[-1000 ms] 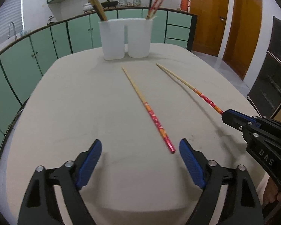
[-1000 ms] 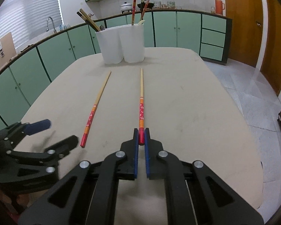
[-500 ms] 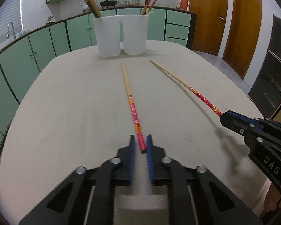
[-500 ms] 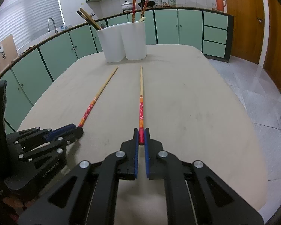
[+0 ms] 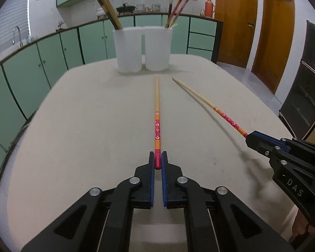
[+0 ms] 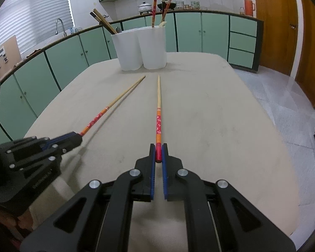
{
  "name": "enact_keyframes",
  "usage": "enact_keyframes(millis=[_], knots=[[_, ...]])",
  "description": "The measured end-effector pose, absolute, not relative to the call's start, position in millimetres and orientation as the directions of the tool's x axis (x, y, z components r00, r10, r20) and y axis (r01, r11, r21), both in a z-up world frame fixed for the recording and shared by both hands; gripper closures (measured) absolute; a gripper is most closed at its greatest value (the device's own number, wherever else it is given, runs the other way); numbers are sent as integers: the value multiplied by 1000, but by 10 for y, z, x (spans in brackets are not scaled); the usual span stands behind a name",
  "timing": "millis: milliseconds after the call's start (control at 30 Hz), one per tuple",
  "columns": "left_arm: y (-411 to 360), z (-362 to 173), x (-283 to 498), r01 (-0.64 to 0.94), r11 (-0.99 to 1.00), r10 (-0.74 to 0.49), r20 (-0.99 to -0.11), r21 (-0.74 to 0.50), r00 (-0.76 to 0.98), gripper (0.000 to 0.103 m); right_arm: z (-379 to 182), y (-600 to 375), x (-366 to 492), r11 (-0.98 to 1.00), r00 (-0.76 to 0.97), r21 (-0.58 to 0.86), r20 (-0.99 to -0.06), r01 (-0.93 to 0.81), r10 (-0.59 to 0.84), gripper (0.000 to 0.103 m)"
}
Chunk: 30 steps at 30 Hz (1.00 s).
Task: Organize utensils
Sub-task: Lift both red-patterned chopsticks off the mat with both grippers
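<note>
My left gripper (image 5: 157, 161) is shut on the red end of a red-and-bamboo chopstick (image 5: 156, 113), which points toward two white holders. My right gripper (image 6: 158, 153) is shut on the red end of a second chopstick (image 6: 158, 109), also pointing at the holders. Each gripper shows in the other's view: the right gripper (image 5: 250, 139) with its chopstick (image 5: 208, 104), the left gripper (image 6: 75, 139) with its chopstick (image 6: 115, 101). The left white holder (image 5: 127, 50) holds brown chopsticks; the right white holder (image 5: 157, 48) holds red ones. Both held chopsticks are lifted slightly off the table.
The beige table (image 5: 84, 126) has a rounded edge. Green cabinets (image 5: 31, 73) run along the left and back. Wooden doors (image 5: 233, 21) and a dark cabinet (image 5: 304, 84) stand at the right.
My left gripper went from open to shut on the near chopstick's red end and lined it up with the holders. Both chopsticks rose slightly and moved toward the holders.
</note>
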<state>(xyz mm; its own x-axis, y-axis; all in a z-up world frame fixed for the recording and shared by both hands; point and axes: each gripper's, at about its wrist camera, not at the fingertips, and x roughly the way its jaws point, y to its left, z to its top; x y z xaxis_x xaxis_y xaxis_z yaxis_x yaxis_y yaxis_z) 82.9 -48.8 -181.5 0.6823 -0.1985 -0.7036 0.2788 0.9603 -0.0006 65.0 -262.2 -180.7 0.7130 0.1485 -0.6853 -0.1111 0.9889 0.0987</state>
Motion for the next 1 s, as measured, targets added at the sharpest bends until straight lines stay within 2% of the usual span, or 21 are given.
enact_keyframes(millis=[433,1000], knots=[[-419,-1259,709,265,963,-187,-603,41,775,97,-1470,-2626,577,990,774,56,-618,-133,139,98],[-392,-624,823,269,963,-231,-468,15,853,97,-684,-2753,689,977,847,114,-487,-179,212,98]])
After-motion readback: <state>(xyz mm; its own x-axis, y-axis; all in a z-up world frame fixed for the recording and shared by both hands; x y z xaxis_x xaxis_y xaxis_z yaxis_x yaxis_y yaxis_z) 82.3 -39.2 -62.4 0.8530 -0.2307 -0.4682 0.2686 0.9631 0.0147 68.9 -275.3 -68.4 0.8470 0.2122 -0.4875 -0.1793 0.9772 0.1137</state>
